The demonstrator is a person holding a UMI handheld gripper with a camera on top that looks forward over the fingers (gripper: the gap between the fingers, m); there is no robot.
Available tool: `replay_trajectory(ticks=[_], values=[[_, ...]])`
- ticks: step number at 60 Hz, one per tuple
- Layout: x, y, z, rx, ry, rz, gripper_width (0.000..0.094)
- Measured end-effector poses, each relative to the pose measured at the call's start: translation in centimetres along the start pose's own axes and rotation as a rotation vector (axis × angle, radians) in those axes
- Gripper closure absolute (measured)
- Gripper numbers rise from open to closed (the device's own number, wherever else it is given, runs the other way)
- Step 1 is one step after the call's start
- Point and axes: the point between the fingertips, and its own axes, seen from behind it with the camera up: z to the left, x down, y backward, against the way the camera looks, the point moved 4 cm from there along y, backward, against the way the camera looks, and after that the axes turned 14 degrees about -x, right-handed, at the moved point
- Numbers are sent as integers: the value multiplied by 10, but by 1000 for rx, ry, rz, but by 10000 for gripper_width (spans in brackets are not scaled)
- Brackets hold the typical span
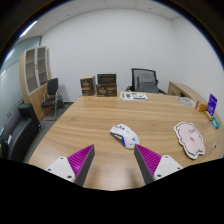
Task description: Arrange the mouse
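Purple-padded fingers (112,162) stand spread wide apart at the near edge of a large round-cornered wooden surface (95,118), gripping nothing. Just ahead of them, slightly toward the right finger, a white computer mouse with dark markings (124,135) lies on the wood, clear of both pads. Right of it rests a white irregular-shaped mouse mat with a pinkish print (190,139). Beyond the surface stand black office chairs (145,79) and a low wooden cabinet (104,85) against a white wall.
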Motion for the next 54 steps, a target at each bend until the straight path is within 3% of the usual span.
replay_trajectory(ticks=[18, 38, 42, 46, 54], values=[[7, -75, -65, -87, 30, 51, 108], [-15, -127, -102, -19, -15, 16, 108], [-21, -136, -109, 13, -17, 21, 203], [-24, -142, -118, 61, -31, 28, 422], [-21, -142, -119, 137, -94, 71, 561]])
